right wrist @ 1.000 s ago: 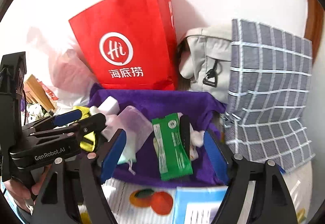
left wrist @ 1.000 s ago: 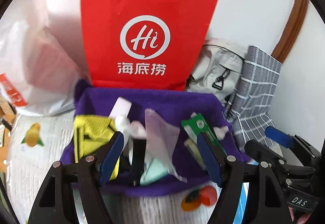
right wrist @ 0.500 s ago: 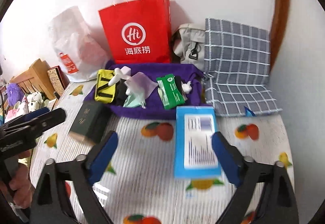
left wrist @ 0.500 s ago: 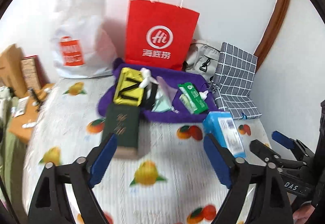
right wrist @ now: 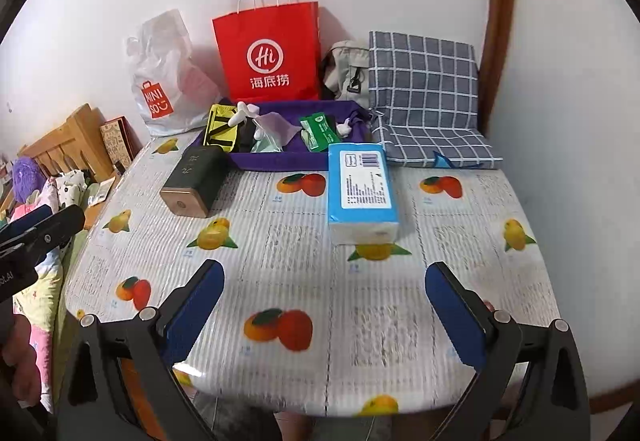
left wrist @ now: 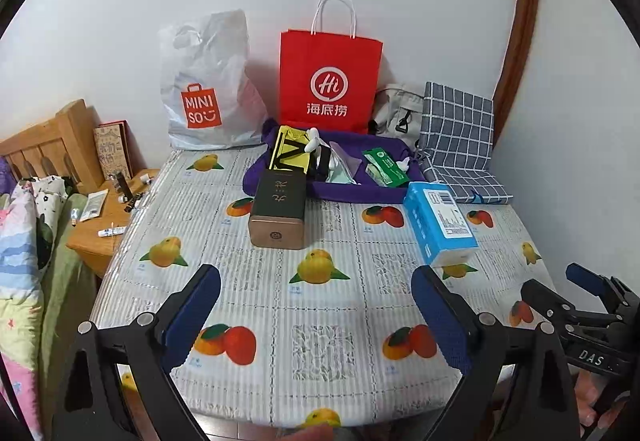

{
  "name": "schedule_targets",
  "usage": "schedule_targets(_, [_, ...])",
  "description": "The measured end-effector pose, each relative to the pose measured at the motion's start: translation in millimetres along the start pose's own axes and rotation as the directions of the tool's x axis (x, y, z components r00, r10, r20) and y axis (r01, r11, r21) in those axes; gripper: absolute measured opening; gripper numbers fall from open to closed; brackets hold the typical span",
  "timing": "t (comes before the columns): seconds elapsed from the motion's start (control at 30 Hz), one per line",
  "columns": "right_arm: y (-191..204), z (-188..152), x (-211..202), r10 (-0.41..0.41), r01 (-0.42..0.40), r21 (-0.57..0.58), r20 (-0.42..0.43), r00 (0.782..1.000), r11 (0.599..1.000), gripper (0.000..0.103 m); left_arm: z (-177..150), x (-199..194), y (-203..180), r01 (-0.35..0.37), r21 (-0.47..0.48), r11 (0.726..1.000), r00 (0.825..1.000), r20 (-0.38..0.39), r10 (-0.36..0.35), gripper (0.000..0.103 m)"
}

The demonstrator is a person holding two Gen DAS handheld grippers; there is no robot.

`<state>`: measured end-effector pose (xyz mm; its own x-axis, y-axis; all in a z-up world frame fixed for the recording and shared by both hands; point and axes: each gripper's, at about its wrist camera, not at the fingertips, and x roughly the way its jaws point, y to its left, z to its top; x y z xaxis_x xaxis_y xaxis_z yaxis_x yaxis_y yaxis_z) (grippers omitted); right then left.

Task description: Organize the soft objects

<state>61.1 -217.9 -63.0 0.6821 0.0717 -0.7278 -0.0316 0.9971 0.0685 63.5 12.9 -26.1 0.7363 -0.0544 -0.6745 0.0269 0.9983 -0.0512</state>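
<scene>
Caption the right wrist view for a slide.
Open right gripper over a fruit-print table; blue tissue pack and dark box lie before a filled purple tray.

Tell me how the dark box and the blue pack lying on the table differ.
The dark box is dark green with a copper-coloured end, hard-looking with rounded corners; the blue pack is bright blue with a white printed label and looks like soft wrapped tissues. The box lies left, angled, touching the purple tray; the pack lies right, nearly straight on. Both lie flat on the fruit-print tablecloth.
</scene>
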Motion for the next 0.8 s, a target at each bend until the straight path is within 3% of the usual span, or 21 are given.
schedule_targets(0.17, [1.3, -9.2, -29.0, -0.005, 0.006, -0.01, 0.041, 0.999, 1.0, 0.1, -7.1, -23.1, -4.4, 0.002, -0.002, 1.0, 1.0, 0.026, -0.002, 0.097])
schedule_targets(0.33, [3.2, -15.5, -51.8, -0.01, 0.011, -0.018, 0.08, 0.997, 1.0, 0.1, -13.2, -34.4, -9.7, -0.042, 0.019, 0.999, 0.998, 0.043, 0.041, 0.097])
schedule_targets(0.8, [0.4, -22.8, -73.3, -0.018, 0.019, -0.009, 0.117, 0.993, 1.0, 0.1, -18.4, -44.3, -10.1, -0.05, 0.016, 0.999, 0.998, 0.051, 0.049, 0.097])
